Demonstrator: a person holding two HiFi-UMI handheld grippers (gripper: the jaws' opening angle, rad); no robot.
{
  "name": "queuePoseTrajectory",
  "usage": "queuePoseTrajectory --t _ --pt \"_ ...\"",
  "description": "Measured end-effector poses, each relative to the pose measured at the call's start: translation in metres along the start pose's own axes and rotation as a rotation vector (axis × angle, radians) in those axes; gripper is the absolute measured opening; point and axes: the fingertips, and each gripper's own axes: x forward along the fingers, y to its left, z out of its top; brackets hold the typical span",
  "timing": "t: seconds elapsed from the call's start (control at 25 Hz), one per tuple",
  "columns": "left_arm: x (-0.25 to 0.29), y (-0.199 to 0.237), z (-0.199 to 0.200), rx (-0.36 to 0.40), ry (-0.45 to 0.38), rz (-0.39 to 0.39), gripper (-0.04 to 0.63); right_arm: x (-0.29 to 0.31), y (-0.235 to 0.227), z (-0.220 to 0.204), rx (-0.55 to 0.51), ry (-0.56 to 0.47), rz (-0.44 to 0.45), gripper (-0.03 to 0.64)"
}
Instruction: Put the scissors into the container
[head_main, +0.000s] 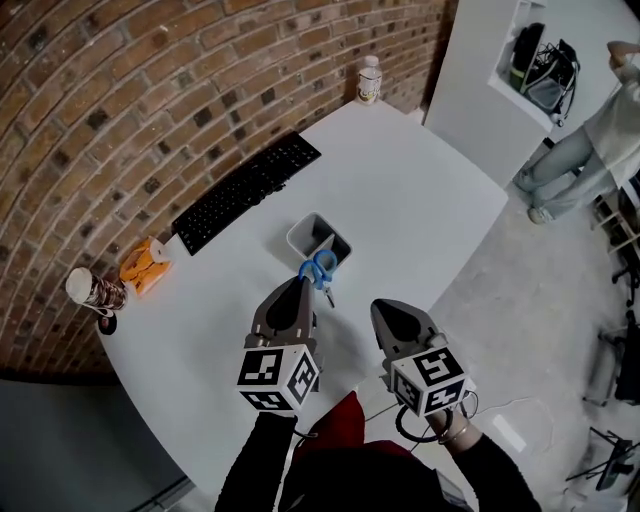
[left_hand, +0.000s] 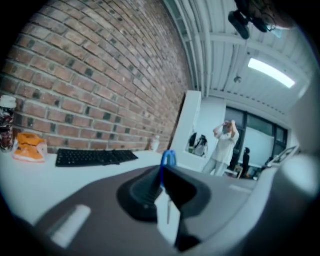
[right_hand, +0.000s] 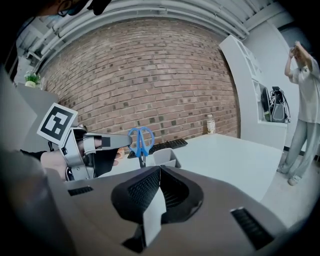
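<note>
Jaws of the left gripper (left_hand: 162, 176) are pinched tight on the blue scissors (left_hand: 168, 158). The 2 round handles point up and the blades hang down. In the head view the scissors (head_main: 320, 269) stick out at 1 o'clock from the left gripper's tip, up in the air. They are just beside the near edge of the gray container (head_main: 300, 236), which sits at 12 o'clock from them on the white table (head_main: 420, 200).

The right gripper (right_hand: 159, 172) has its jaws closed together with nothing between them. It sits at 3 o'clock from the left gripper, near it but not touching.

A black keyboard (head_main: 248, 190) lies at 10 o'clock from the container. An orange packet (head_main: 145, 266) is at 9 o'clock, close to the brick wall (head_main: 120, 90). A small bottle (head_main: 369, 80) stands at 1 o'clock, at the far edge of the table.
</note>
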Motion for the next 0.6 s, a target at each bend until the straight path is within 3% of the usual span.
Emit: queuePoseTrajectory --t 0.6 --pt "0.048 0.026 0.032 -0.009 -0.037 0.002 0.023 0.045 -0.016 0.024 -0.023 0.0 -0.02 0.009"
